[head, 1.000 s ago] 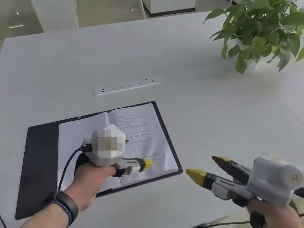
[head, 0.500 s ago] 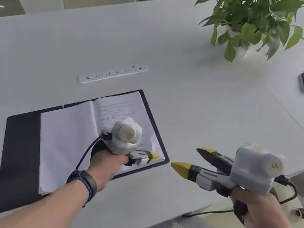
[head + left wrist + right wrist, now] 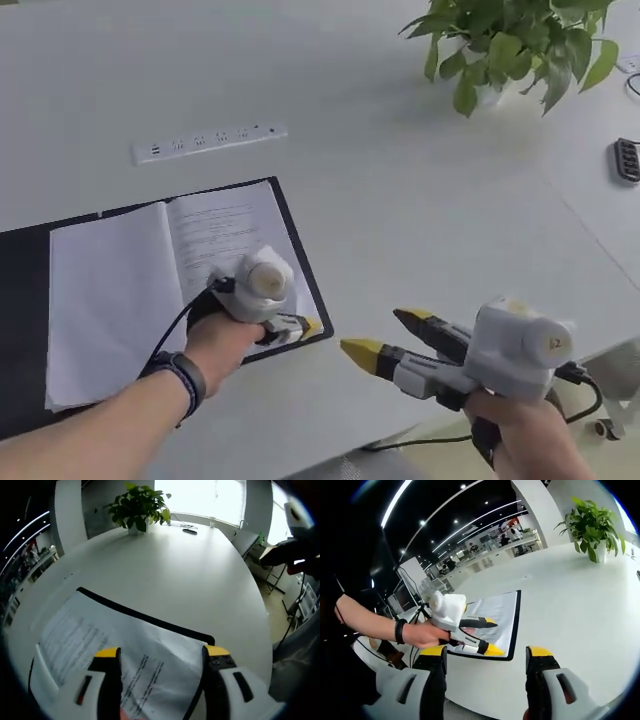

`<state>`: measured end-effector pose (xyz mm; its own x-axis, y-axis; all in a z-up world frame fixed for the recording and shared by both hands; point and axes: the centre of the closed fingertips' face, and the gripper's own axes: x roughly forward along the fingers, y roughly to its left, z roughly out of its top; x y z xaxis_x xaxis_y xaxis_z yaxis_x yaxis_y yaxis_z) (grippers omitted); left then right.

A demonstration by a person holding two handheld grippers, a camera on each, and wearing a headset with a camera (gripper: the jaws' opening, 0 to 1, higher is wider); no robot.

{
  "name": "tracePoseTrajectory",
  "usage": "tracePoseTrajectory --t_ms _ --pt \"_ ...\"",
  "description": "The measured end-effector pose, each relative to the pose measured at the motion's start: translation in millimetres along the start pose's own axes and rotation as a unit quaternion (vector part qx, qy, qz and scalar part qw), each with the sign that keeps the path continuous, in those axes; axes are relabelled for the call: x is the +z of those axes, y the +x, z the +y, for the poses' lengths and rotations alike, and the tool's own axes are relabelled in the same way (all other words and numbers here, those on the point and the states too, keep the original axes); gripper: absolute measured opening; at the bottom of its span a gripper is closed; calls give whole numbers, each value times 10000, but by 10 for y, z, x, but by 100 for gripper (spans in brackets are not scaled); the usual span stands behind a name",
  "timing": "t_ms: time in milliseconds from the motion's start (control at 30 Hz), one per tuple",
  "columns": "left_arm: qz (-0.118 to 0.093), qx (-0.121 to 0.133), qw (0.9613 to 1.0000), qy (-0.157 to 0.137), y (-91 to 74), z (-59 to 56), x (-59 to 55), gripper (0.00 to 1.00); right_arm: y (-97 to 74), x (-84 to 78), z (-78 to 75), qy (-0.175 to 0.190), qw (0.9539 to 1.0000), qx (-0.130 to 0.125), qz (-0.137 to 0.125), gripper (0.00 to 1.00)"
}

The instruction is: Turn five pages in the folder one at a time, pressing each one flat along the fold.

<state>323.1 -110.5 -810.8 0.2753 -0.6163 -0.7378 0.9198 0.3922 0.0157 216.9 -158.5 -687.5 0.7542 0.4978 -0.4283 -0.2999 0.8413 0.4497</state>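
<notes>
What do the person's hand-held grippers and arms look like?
Both the left hand-held gripper and the right hand-held gripper have white bodies and dark jaws with yellow tips. A black cable leaves each. The left wrist wears a dark wristband.

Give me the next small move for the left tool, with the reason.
Probably lower the left tool and close it on the folder's right page corner: its jaws stand open over that corner, gripping nothing, and the right tool hovers open off the folder.

white table (image 3: 420,230): folder (image 3: 120,285), power strip (image 3: 208,142), plant (image 3: 510,40)
</notes>
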Motion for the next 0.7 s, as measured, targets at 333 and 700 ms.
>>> tracePoseTrajectory --t_ms 333,700 --pt "-149 -67 9996 -212 -26 39 13 61 152 27 -69 16 9998 176 91 61" --pt "-255 -38 9990 -364 -27 89 22 55 533 134 -152 119 9987 485 94 55"
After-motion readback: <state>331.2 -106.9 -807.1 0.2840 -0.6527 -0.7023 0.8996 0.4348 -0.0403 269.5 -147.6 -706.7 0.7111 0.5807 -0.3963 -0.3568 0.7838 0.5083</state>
